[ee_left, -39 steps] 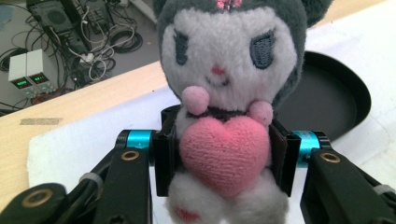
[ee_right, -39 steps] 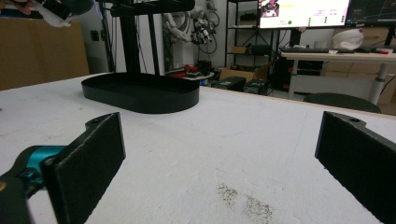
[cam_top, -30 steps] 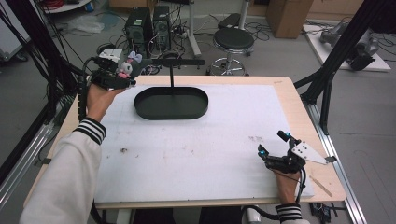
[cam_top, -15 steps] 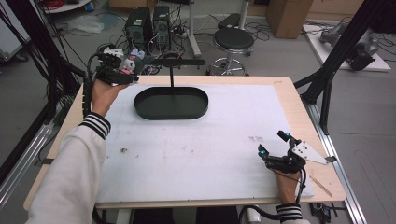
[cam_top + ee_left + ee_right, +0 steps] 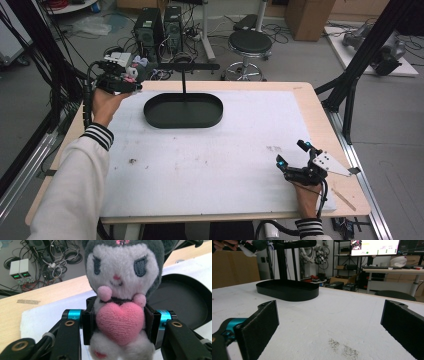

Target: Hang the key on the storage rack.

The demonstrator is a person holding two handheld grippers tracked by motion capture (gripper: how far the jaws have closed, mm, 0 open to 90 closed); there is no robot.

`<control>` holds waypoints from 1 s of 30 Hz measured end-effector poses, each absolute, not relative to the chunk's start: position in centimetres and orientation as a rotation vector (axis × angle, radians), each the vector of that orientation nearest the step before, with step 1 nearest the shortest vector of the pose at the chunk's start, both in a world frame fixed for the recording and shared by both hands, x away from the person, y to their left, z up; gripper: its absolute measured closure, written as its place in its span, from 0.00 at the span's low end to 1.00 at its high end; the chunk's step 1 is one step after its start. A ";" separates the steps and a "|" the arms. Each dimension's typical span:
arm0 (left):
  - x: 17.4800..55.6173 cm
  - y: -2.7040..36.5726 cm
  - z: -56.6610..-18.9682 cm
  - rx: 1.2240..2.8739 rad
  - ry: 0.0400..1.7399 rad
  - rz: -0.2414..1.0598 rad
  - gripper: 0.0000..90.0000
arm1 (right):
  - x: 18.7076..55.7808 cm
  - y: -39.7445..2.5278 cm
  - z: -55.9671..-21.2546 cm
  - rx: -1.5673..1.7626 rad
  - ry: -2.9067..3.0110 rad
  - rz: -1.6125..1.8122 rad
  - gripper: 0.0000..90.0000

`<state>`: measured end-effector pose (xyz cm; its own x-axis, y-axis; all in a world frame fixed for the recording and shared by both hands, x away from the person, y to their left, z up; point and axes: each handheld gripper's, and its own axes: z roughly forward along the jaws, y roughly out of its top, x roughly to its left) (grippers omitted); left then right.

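Plush toy held aloft at upper left of the high view.
The left hand-held gripper (image 5: 117,325) clamps the plush toy (image 5: 122,297) beside the black oval tray (image 5: 183,110); the right hand-held gripper (image 5: 294,156) rests on the counter (image 5: 210,165) at lower right, jaws spread wide.

1. The plush toy (image 5: 122,290), clamped in the left gripper (image 5: 120,322), has a white face, a dark grey hood, grey eyes, a small pink nose and pink paws
2. It hugs a pink heart (image 5: 120,323) against its white body
3. The left gripper's jaws are black, with turquoise collars and brass-coloured rivets
4. Beside the toy, the oval tray (image 5: 183,111) and its T-shaped stand (image 5: 184,75) are black
5. The white mat (image 5: 200,155) under the tray is flecked with dark specks, on a pale wood table (image 5: 327,127)
6. The sleeve (image 5: 75,175) near the tray is white with a black-and-white striped cuff
7. The right gripper (image 5: 295,156) is black with turquoise tips and a grey plate
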<state>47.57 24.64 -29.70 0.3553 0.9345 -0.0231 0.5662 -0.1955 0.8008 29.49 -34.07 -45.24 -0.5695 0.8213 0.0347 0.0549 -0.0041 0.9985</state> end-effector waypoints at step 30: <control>49.4 25.1 -35.5 1.987 1.298 0.613 0.60 | 29.5 -34.1 -45.2 0.910 1.676 1.630 0.01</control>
<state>49.41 25.11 -35.45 0.3930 0.9193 0.0215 0.6008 -0.2744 0.7508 29.52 -34.13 -45.23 -0.5689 0.8219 0.0303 0.0534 0.0001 0.9986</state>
